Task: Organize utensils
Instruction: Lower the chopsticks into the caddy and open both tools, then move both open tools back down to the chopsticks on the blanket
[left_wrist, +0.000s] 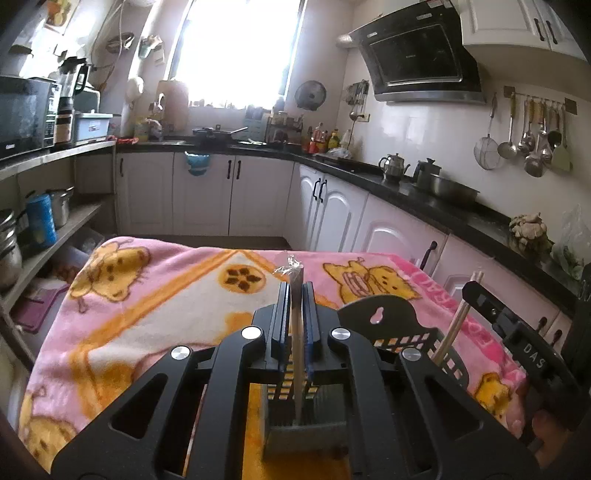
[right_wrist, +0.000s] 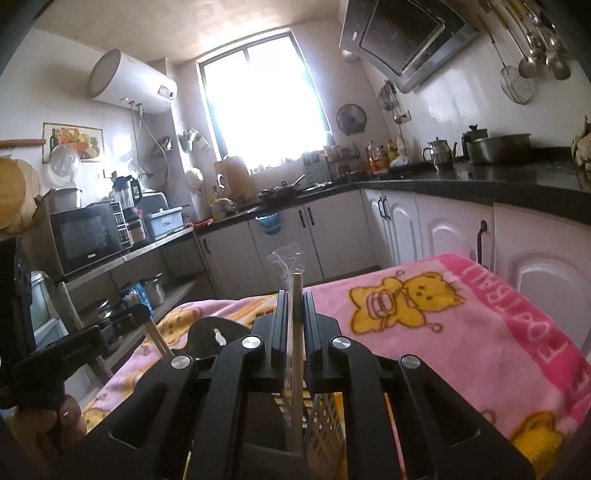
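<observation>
My left gripper (left_wrist: 295, 291) is shut on a pair of wrapped chopsticks (left_wrist: 296, 325), upright, with crinkled clear wrap at the top and the lower end inside a black slotted utensil holder (left_wrist: 406, 332). My right gripper (right_wrist: 294, 299) is shut on another pair of wrapped chopsticks (right_wrist: 296, 332), also upright, its lower end in the same holder (right_wrist: 325, 424). The right gripper (left_wrist: 471, 286) with its chopsticks (left_wrist: 456, 321) shows at the right of the left wrist view. The left gripper (right_wrist: 142, 312) shows at the left of the right wrist view.
The holder stands on a table under a pink cartoon blanket (left_wrist: 147, 295). White cabinets (left_wrist: 207, 192) and a black counter (left_wrist: 461, 206) with kettle and pots run behind and right. Shelves (left_wrist: 44, 221) with pots and a microwave (right_wrist: 88, 236) stand left.
</observation>
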